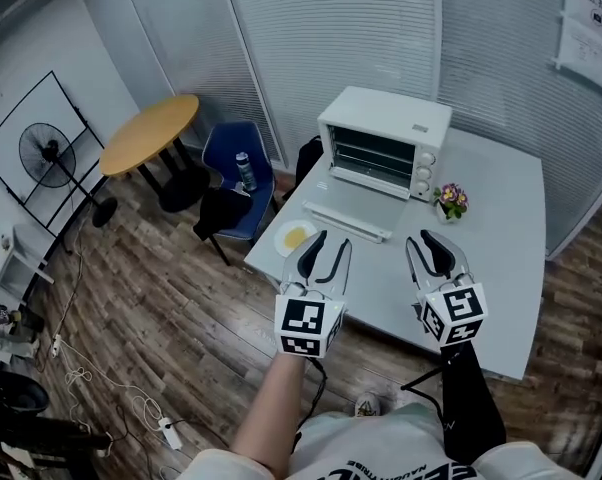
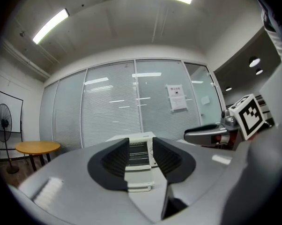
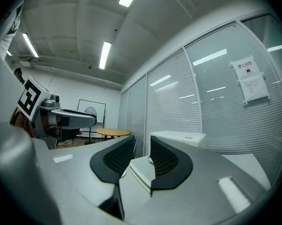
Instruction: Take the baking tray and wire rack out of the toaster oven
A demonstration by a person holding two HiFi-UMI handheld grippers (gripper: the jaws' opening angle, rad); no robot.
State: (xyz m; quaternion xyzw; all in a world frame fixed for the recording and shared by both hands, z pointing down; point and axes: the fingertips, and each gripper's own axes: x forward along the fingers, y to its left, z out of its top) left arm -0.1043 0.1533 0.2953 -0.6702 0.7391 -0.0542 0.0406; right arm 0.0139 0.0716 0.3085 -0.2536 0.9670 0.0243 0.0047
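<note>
A white toaster oven stands at the far side of the grey table, its door folded down flat toward me. Inside the cavity I make out the bars of a wire rack; the baking tray cannot be told apart from it. My left gripper is open and empty, a short way before the door's front edge. My right gripper hangs beside it, open more narrowly, also empty. In the left gripper view the oven shows between the jaws. In the right gripper view the oven sits just right of the jaws.
A white plate with something yellow lies at the table's near left corner. A small flower pot stands right of the oven. Left of the table are a blue chair holding a bottle, a round wooden table and a fan.
</note>
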